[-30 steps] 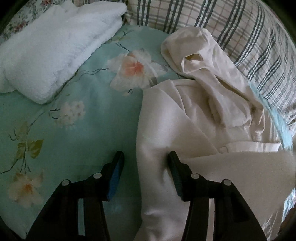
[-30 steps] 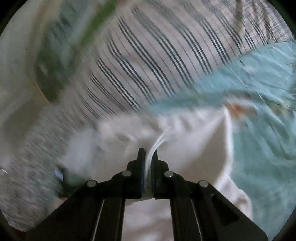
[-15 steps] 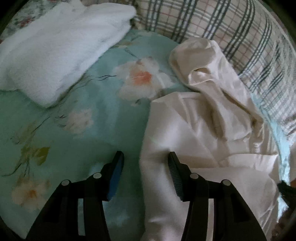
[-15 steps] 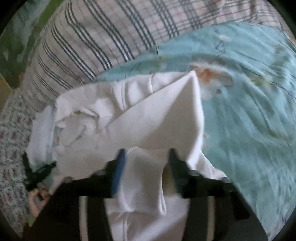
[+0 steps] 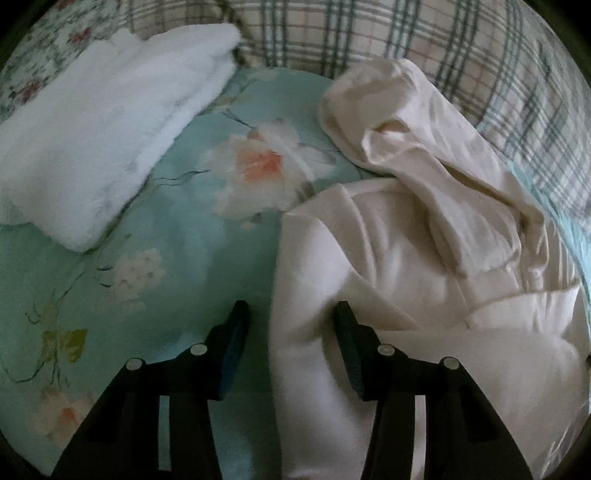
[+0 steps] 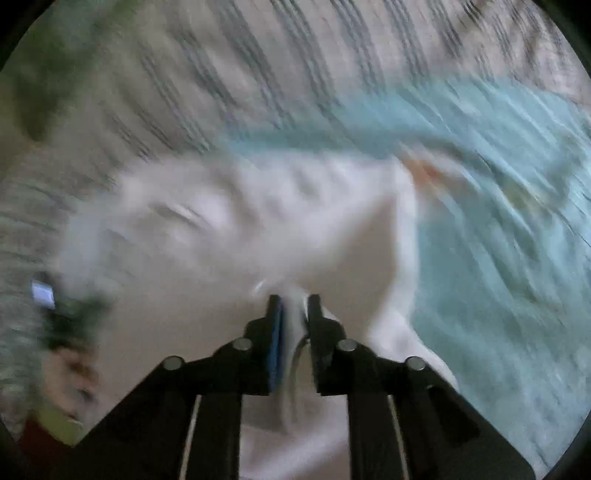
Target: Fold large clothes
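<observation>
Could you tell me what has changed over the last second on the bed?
The right gripper, open half a second ago, has shut on the cream garment again and is moving. The left gripper stays open over the garment's edge; the folded white towel is unmoved.

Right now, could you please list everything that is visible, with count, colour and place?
garment: one, cream, crumpled on the right of the bed
towel: one, white, folded, far left
sheet: one, teal with flowers, under all
plaid bedding: one, beige with dark stripes, far edge
left hand-held gripper: one, black, open, straddling the garment's edge
right hand-held gripper: one, black, shut on garment
</observation>
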Action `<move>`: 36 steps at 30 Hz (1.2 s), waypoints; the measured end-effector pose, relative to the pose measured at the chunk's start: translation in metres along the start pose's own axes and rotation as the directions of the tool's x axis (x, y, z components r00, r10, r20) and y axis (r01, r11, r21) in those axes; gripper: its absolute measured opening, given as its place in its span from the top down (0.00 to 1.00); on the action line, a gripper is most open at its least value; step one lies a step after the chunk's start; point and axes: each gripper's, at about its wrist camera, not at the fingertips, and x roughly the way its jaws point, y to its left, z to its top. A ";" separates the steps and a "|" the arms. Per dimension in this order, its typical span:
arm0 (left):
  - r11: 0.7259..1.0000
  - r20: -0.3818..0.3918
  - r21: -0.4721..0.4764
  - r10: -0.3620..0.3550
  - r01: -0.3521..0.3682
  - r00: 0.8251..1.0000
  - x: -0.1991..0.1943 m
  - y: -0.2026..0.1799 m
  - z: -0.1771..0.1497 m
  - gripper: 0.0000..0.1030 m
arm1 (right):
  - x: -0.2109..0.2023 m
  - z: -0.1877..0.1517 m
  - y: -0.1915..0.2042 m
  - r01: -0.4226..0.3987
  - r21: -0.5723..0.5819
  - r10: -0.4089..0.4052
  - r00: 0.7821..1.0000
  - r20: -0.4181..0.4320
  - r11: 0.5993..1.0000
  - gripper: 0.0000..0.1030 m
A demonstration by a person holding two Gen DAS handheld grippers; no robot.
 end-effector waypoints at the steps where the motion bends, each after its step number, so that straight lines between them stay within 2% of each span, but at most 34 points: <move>1: 1.000 -0.002 -0.012 0.010 -0.010 1.000 0.000 0.003 0.001 0.54 | -0.002 -0.005 -0.007 0.003 0.025 -0.003 1.000 0.001 1.000 0.84; 3: 0.998 -0.011 -0.059 0.006 -0.006 1.000 -0.006 0.014 0.002 0.58 | -0.011 -0.008 -0.009 -0.047 0.071 0.044 0.998 0.041 0.996 0.84; 5: 0.994 -0.002 -0.100 -0.042 0.042 0.999 -0.022 0.022 -0.002 0.61 | -0.018 -0.006 0.003 -0.114 0.033 0.111 0.991 0.073 0.993 0.83; 6: 0.991 0.011 -0.108 -0.074 0.075 0.997 -0.031 0.023 -0.004 0.61 | -0.015 -0.004 0.011 -0.148 0.006 0.147 0.987 0.063 0.989 0.82; 8: 0.983 0.039 -0.092 -0.157 0.160 0.987 -0.049 0.016 -0.011 0.61 | -0.003 0.000 0.031 -0.205 -0.047 0.205 0.979 0.014 0.978 0.80; 9: 0.974 0.039 -0.063 -0.216 0.218 0.976 -0.059 0.008 -0.018 0.61 | 0.004 0.000 0.038 -0.217 -0.076 0.216 0.976 -0.011 0.973 0.80; 11: 0.960 -0.004 -0.004 -0.279 0.279 0.960 -0.063 -0.008 -0.034 0.59 | 0.028 -0.002 0.047 -0.233 -0.101 0.223 0.969 -0.102 0.967 0.71; 13: 0.966 -0.052 0.040 -0.254 0.257 0.966 -0.058 -0.017 -0.048 0.59 | 0.045 -0.008 0.040 -0.181 -0.068 0.167 0.971 -0.172 0.981 0.67; 15: 0.974 -0.088 0.076 -0.207 0.213 0.974 -0.047 -0.017 -0.063 0.61 | 0.044 -0.010 0.029 -0.191 -0.036 0.184 0.971 -0.153 0.981 0.68; 20: 0.972 -0.095 0.046 -0.227 0.232 0.969 -0.049 -0.009 -0.060 0.59 | 0.021 -0.008 0.005 -0.145 0.034 0.148 0.984 -0.097 0.989 0.67; 22: 0.970 -0.099 0.024 -0.239 0.243 0.966 -0.053 -0.010 -0.053 0.55 | 0.015 -0.001 0.007 -0.168 0.050 0.172 0.982 -0.083 0.984 0.67; 27: 0.963 -0.051 -0.021 -0.271 0.270 0.961 -0.063 -0.008 -0.021 0.45 | 0.011 0.024 0.030 -0.323 0.055 0.326 0.944 -0.055 0.945 0.64; 31: 0.960 -0.018 -0.062 -0.276 0.274 0.961 -0.055 -0.004 0.025 0.41 | 0.024 0.054 0.069 -0.414 0.032 0.415 0.908 -0.052 0.910 0.49; 32: 0.962 -0.005 -0.059 -0.269 0.268 0.963 -0.051 -0.005 0.044 0.40 | 0.029 0.066 0.082 -0.417 0.013 0.417 0.908 -0.047 0.909 0.46; 35: 0.967 -0.003 -0.034 -0.253 0.252 0.968 -0.032 -0.010 0.084 0.33 | 0.047 0.101 0.109 -0.379 -0.063 0.378 0.925 -0.038 0.923 0.45; 36: 0.979 0.004 -0.015 -0.204 0.204 0.979 -0.022 -0.012 0.100 0.33 | 0.055 0.113 0.115 -0.370 -0.088 0.367 0.929 -0.043 0.925 0.45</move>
